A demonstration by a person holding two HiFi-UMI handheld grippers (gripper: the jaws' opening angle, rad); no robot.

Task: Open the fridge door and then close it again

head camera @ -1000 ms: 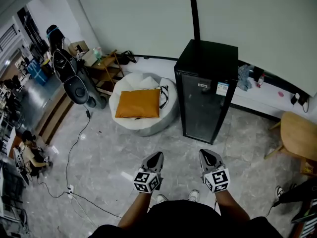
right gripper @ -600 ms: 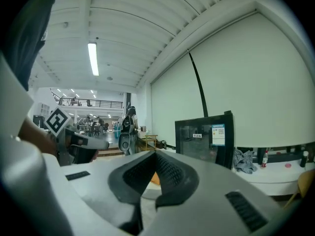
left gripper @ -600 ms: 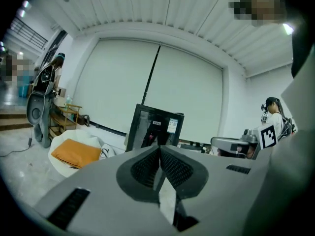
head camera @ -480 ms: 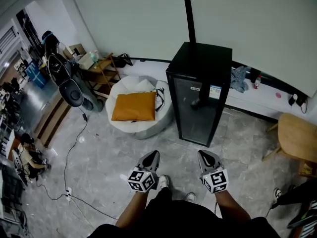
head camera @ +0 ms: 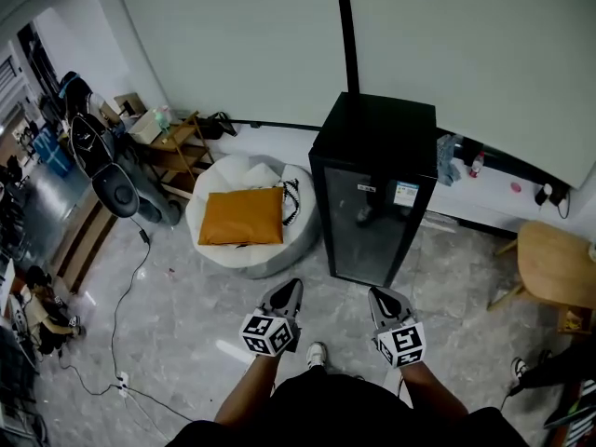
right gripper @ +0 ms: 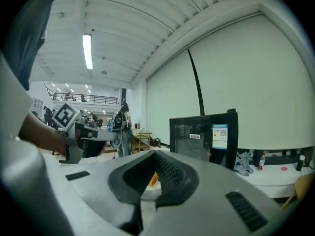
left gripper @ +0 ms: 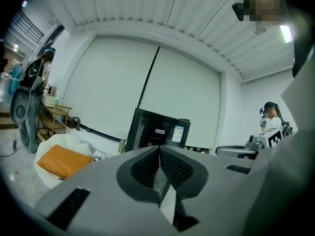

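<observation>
So from the head view, the tall black fridge with the glass door (head camera: pixel 372 194) stands right in the middle of the frame, back against the pale wall, with its door sitting flush and closed. There's a small white label and a blue-and-white sticker near the top of the glass. Both claws are low in the frame, side by side, pointing toward the fridge but well apart from it, with a stretch of grey marbled tile floor (head camera: pixel 177 315) in between. The left gripper (head camera: pixel 291 290) has its jaws pressed together, ribbed pads meeting at the tip with nothing between them, and you can see that clearly in the left gripper view. Same deal for the right gripper (head camera: pixel 377 295): the tips are together and it holds nothing. Each has its marker cube sitting just behind the jaws, with the person's bare forearms coming up from the bottom edge. Left of the fridge, just beside it, is a round white beanbag (head camera: pixel 279 250) with a flat orange cushion (head camera: pixel 242 217) lying on top. Further to the upper left there's a small wooden side table (head camera: pixel 172 142) and a black scooter (head camera: pixel 107 170). A light wooden round-seated chair (head camera: pixel 554 264) is at the right edge, and a thin black cable (head camera: pixel 126 287) snakes across the floor on the left.
</observation>
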